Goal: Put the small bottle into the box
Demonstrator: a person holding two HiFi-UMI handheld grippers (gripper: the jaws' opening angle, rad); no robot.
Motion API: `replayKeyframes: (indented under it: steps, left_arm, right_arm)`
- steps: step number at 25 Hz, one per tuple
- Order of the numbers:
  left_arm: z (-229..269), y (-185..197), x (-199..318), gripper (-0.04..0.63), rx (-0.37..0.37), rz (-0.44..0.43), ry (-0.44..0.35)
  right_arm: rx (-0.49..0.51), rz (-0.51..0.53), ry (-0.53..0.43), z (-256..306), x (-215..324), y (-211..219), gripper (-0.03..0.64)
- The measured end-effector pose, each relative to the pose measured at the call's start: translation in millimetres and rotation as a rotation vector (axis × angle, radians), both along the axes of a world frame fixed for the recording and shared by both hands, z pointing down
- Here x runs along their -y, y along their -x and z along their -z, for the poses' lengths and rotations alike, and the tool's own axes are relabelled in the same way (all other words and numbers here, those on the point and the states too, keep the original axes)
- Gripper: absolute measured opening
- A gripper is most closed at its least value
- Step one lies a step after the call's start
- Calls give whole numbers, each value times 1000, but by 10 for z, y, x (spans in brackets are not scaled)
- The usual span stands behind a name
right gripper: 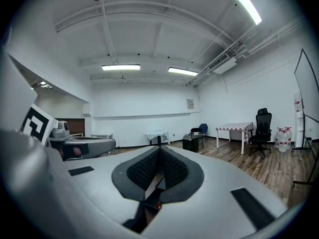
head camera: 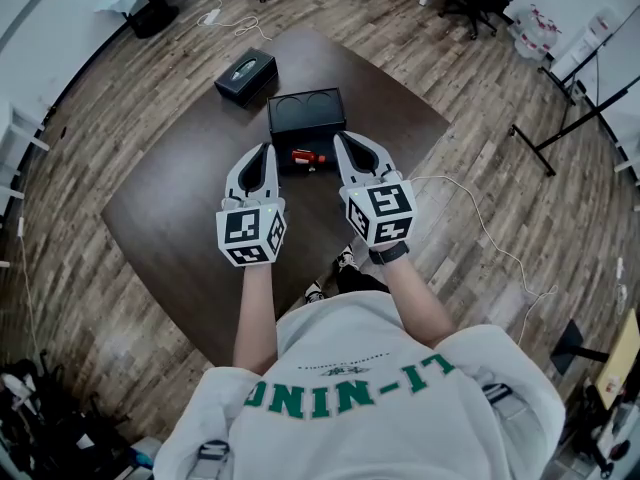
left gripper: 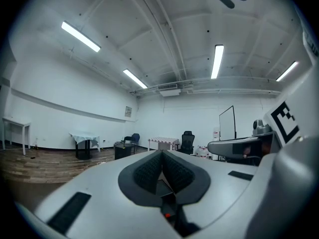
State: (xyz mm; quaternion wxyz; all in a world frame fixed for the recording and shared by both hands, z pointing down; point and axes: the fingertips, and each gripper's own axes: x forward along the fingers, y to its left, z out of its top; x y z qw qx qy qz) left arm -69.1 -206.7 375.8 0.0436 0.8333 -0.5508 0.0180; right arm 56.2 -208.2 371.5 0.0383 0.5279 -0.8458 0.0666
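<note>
On the far left of the dark tabletop (head camera: 180,198) sits a black case (head camera: 245,75) with a pale oval on its lid, set apart from the work and seemingly no part of it. Next comes the left claw (head camera: 267,156), held out level over the tabletop; its own view shows the left claw (left gripper: 162,159) with its ribbed pads pressed together and nothing between them. Just to its right lies the small bottle (head camera: 307,157), red-orange and on its side, resting on the tabletop between the two claw tips and touching neither. Directly beyond it, very near, stands the box (head camera: 306,114), black, its top open to show two round hollows, likely the seats meant for the bottle, so the carry should be short. Further right, the right claw (head camera: 341,145) mirrors the left, and its own view shows the right claw (right gripper: 159,156) likewise fully closed and empty. Both seem parked on either side of the bottle as a ready pose, and either would have to spread its jaws before gripping.
</note>
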Motion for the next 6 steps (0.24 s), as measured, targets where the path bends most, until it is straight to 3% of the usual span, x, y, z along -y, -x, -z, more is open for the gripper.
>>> replayKeyframes:
  steps: [6]
  left_arm:
    - [-61,44,-133,14,-1,-7,14]
  right_arm:
    - [-6,-11,6,-49,-147,15,14]
